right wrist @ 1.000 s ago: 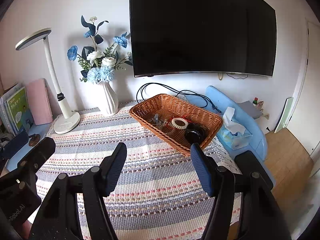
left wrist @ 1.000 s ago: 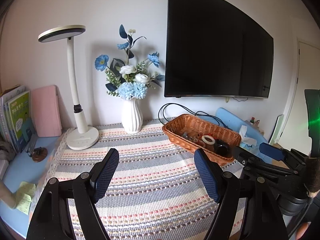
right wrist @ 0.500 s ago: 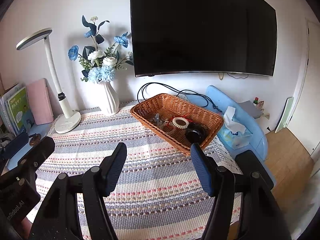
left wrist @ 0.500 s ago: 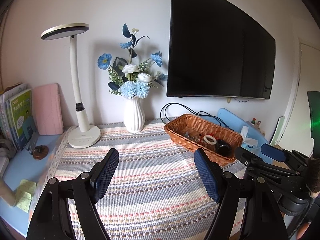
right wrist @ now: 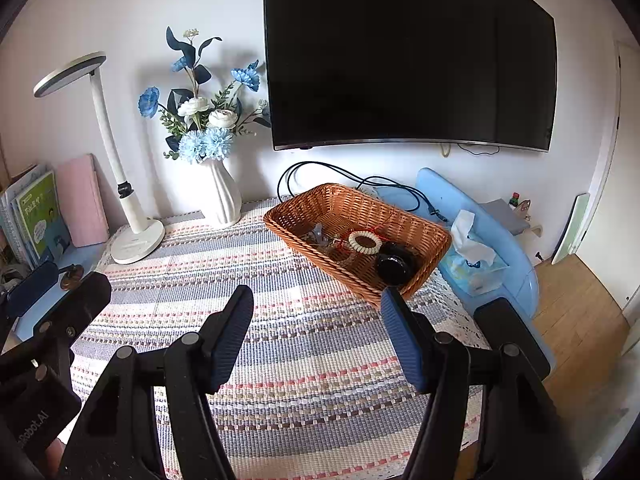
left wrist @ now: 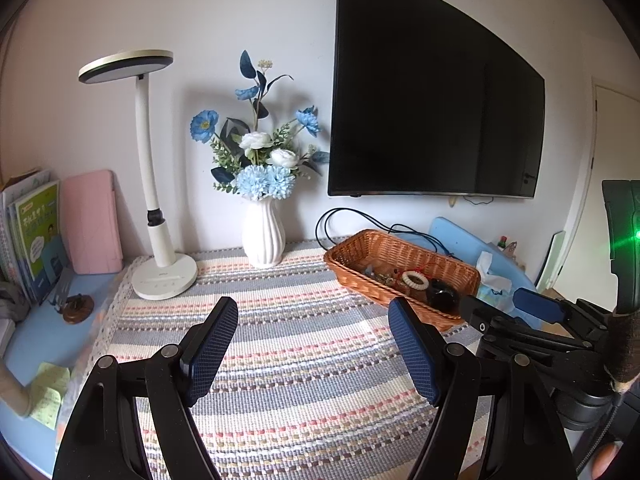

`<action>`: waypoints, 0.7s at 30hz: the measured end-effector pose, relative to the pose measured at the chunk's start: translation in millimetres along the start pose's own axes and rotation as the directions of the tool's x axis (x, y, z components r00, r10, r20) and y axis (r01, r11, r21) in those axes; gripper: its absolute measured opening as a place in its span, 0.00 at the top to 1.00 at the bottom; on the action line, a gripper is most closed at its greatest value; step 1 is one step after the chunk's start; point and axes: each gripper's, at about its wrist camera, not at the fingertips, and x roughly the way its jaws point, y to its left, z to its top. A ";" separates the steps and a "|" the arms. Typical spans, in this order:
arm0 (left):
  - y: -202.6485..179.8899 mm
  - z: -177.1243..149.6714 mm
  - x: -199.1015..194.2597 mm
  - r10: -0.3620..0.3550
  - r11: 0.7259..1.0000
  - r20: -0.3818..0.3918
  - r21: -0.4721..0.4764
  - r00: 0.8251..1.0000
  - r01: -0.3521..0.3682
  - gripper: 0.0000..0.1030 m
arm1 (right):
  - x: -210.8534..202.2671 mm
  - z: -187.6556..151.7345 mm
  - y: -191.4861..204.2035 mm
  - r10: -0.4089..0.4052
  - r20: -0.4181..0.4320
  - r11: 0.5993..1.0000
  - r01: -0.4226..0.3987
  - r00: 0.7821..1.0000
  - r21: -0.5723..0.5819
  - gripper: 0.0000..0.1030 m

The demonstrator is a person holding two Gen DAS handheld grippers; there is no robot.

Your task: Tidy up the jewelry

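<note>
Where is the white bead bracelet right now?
The white bead bracelet lies inside the wicker basket on the table's right side, next to a black round thing.

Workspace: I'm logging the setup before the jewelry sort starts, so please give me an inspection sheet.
Surface: striped mat, bare in the middle.
Job's things: basket holds a white bracelet, a black bracelet and tangled pieces.
Clutter: lamp, vase, tissue box, books.
Grippers: left gripper and right gripper both open, empty, above the mat.
Cables: black cable looped behind the basket.
Surroundings: dark TV on the wall.
</note>
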 end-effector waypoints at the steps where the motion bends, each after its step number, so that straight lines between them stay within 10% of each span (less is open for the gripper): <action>1: -0.3 -0.2 -0.4 -0.002 1.000 0.001 0.001 1.000 0.002 0.24 | -0.2 -0.1 -0.2 -0.003 0.002 1.000 0.003 1.000 0.000 0.34; 21: -4.3 -3.0 -4.9 0.048 0.998 0.042 0.036 0.998 -0.049 0.24 | 3.5 -2.2 3.5 -0.003 -0.012 1.000 0.003 1.000 0.000 0.34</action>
